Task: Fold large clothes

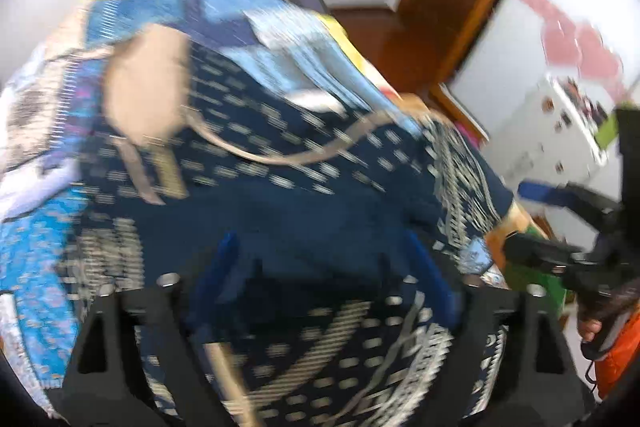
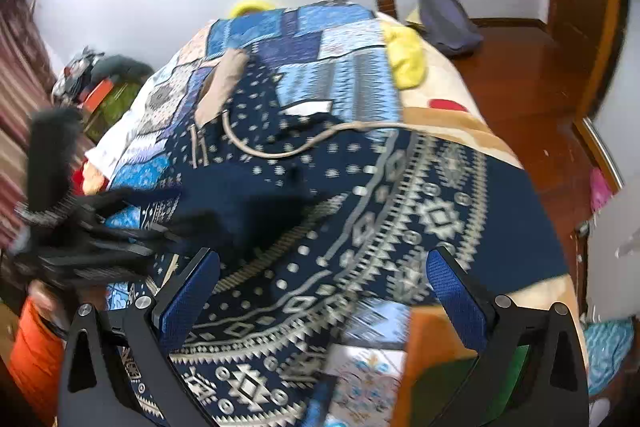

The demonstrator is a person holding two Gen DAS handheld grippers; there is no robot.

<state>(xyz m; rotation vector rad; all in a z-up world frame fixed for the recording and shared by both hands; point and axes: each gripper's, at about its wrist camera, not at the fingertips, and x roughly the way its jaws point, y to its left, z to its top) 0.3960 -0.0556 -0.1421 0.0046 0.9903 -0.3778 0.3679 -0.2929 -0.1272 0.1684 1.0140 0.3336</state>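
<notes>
The navy patterned garment (image 2: 360, 211) lies spread on the bed (image 2: 460, 131), over a blue patchwork quilt (image 2: 320, 39). Its beige drawstring (image 2: 280, 151) and beige waist end (image 2: 224, 83) sit at the far side, so the long axis runs from the tongs away toward the wall.

Left tongs (image 1: 328, 279): low over the near hem, jaws spread, dark fabric bunched between them; motion blur prevents confirming whether they clamp it.

Right tongs (image 2: 324, 287): wide open, holding nothing, above the near patterned border. The left tongs appear nearer the cloth.
</notes>
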